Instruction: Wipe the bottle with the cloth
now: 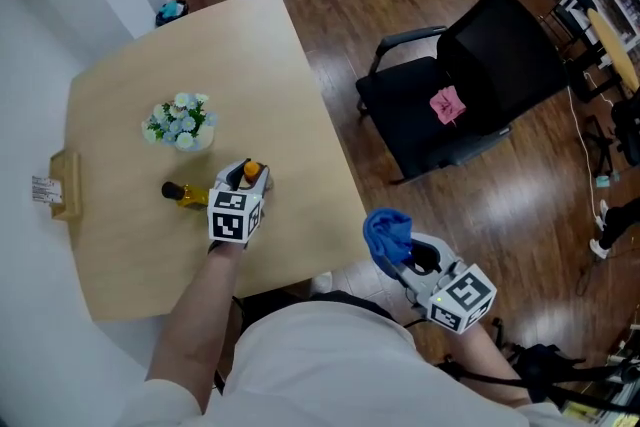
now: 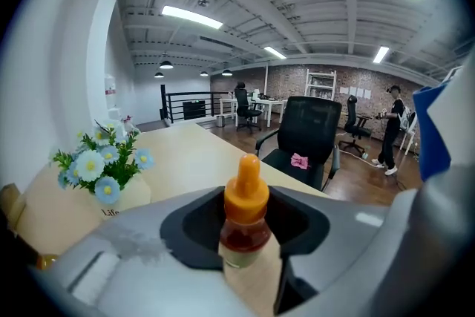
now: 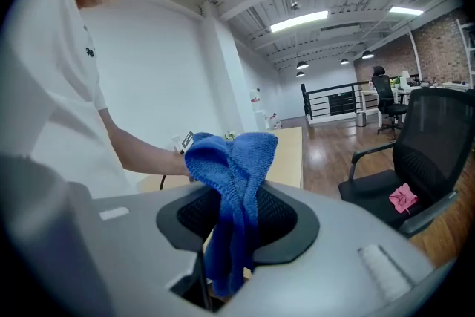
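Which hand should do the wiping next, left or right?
Right. The right gripper holds the blue cloth, while the left gripper is shut on the orange-capped dropper bottle and can probably just steady it.

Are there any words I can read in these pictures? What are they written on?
"Life": on the flower pot, in the left gripper view; any words after it are hidden.
White label on the wooden block: too small to read.
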{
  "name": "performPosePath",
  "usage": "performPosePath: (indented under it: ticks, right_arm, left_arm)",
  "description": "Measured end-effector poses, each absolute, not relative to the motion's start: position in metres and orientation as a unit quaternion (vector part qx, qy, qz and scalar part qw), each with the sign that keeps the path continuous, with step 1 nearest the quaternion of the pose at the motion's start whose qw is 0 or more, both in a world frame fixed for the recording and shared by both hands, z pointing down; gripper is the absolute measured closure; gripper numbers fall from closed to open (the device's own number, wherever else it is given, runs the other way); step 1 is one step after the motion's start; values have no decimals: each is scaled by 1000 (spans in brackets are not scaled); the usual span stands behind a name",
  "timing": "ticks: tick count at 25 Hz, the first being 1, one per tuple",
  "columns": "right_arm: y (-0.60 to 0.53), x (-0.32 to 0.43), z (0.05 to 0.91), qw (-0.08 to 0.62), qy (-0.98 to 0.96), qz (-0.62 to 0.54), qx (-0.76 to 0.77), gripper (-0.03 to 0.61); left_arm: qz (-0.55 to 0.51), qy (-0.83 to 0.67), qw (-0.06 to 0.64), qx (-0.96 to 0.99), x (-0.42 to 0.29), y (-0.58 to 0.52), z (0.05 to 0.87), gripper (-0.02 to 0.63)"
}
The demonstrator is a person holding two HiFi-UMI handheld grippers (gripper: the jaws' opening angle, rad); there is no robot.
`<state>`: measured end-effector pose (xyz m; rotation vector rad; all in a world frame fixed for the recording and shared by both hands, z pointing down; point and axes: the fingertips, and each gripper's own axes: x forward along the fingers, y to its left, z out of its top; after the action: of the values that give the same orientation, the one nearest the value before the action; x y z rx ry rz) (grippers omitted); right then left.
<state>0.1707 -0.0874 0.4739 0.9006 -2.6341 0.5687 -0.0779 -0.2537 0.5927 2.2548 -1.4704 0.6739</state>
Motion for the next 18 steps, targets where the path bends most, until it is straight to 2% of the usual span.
performPosePath:
  ticks: [7, 13, 18]
  right_arm:
    - [-97, 168, 473, 140, -920, 190, 312, 449]
    - [-120, 142, 443, 120, -937, 150, 292, 450]
    - [-136, 91, 399, 95, -958, 96, 252, 449]
  left_arm:
    - [196, -503, 205, 816, -77, -243, 568, 453]
    - [144, -438, 182, 869, -59, -214, 487, 454]
    - [129, -380, 164, 901, -50, -186, 423, 454]
